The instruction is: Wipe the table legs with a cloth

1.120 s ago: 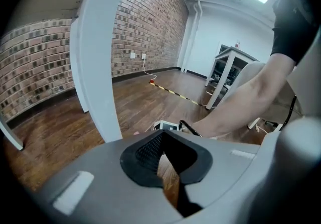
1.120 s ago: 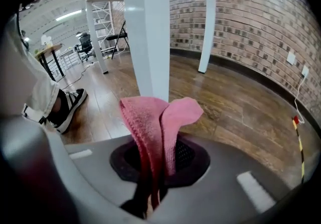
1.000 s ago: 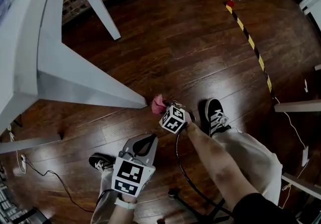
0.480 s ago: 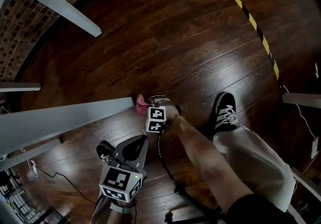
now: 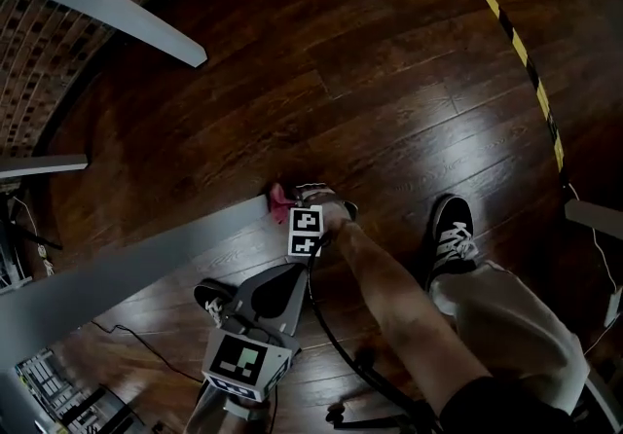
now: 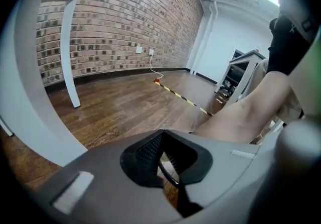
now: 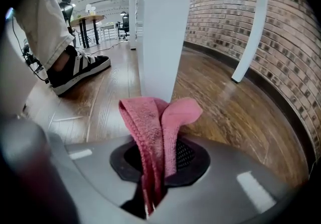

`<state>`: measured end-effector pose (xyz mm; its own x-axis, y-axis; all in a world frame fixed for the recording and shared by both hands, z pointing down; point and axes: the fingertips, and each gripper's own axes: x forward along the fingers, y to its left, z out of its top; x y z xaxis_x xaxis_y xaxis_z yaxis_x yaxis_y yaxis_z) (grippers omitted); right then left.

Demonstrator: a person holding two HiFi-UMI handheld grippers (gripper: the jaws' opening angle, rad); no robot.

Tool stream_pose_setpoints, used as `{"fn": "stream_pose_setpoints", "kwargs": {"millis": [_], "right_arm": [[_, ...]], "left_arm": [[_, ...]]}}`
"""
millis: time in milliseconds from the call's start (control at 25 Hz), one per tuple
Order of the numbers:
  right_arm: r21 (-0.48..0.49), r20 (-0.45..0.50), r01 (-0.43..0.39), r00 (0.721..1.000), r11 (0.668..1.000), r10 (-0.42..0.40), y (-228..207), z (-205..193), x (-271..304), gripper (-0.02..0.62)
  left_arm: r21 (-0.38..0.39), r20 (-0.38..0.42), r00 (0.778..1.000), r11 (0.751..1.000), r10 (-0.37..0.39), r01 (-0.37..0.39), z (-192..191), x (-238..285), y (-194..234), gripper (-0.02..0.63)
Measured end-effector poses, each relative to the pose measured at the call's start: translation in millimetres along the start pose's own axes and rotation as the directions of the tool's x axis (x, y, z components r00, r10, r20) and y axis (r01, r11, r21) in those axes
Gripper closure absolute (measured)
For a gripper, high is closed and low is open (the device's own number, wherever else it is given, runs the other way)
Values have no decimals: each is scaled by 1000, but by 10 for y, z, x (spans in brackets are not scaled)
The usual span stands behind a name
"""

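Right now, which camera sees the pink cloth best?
The right gripper view: the pink cloth sits big and close, pinched in the right gripper near the table leg. The head view shows only a small pink bit; the left gripper view shows none.

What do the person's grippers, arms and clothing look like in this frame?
The left gripper and right gripper have smooth grey shells with black textured pads. Each carries a white cube printed with black square markers. A black cable trails from the right one. The person wears pale trousers, a dark sleeve and black shoes with white stripes.
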<state>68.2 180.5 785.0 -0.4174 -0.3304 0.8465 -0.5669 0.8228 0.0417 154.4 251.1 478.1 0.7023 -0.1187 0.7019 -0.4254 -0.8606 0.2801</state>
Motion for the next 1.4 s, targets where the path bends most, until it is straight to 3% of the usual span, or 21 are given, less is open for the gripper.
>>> {"fn": "stream_pose_setpoints", "kwargs": {"millis": [200,720,1120,1400], "right_arm": [[-50,11,-35,999,998,36,-57,182,110,548],[-95,70,-26,997,995,33,-84,415,128,548],[-106,148,34,989,994,-18,-180,794,-378,548],[-106,220,71,974,992,-46,-271,1154,-934,548]], "left_arm": [[-50,-13,1000,999,-1,1,37,62,173,606],[-88,3,1000,996,11,-11,32,63,357,606],[-66,12,999,997,40,-39,2,-148,439,606],[-131,28,996,988,88,-84,-219,-442,690,606]]}}
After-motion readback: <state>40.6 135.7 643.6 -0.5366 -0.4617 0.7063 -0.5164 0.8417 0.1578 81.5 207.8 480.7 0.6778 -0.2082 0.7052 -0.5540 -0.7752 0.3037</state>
